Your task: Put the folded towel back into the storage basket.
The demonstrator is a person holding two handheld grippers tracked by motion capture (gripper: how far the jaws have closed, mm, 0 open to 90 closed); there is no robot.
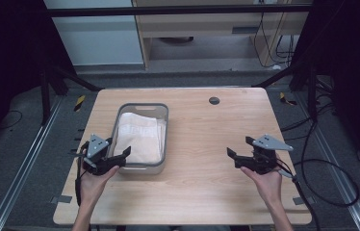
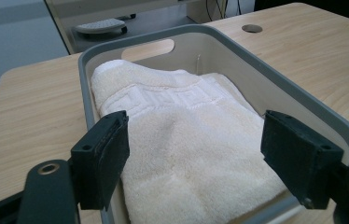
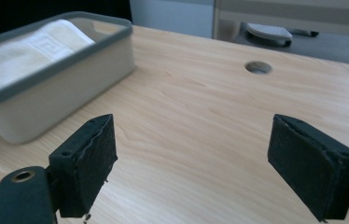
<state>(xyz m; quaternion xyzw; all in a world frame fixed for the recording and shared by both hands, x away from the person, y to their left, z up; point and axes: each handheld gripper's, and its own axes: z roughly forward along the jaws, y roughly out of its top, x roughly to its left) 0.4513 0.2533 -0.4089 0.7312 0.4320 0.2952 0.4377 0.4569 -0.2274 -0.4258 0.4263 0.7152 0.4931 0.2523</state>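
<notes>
A grey basket (image 1: 167, 129) stands on the left half of the wooden table (image 1: 202, 192), with a folded cream towel (image 1: 139, 137) lying in it. My left gripper (image 1: 107, 150) hovers at the basket's near rim. In the left gripper view it (image 2: 196, 126) is open, its jaws spread wide over the near end of the towel (image 2: 163, 98), inside the basket's rim (image 2: 275, 74). My right gripper (image 1: 239, 147) is held over bare table on the right, well apart from the basket. It (image 3: 191, 126) is open with nothing between its jaws; the basket (image 3: 70, 84) and towel (image 3: 28, 51) lie off to its left.
A round cable hole (image 1: 213, 100) sits near the table's far edge. Bare wood stretches between the basket and the right gripper. Cables (image 1: 332, 163) trail off the table's right side. Black frame posts flank the table.
</notes>
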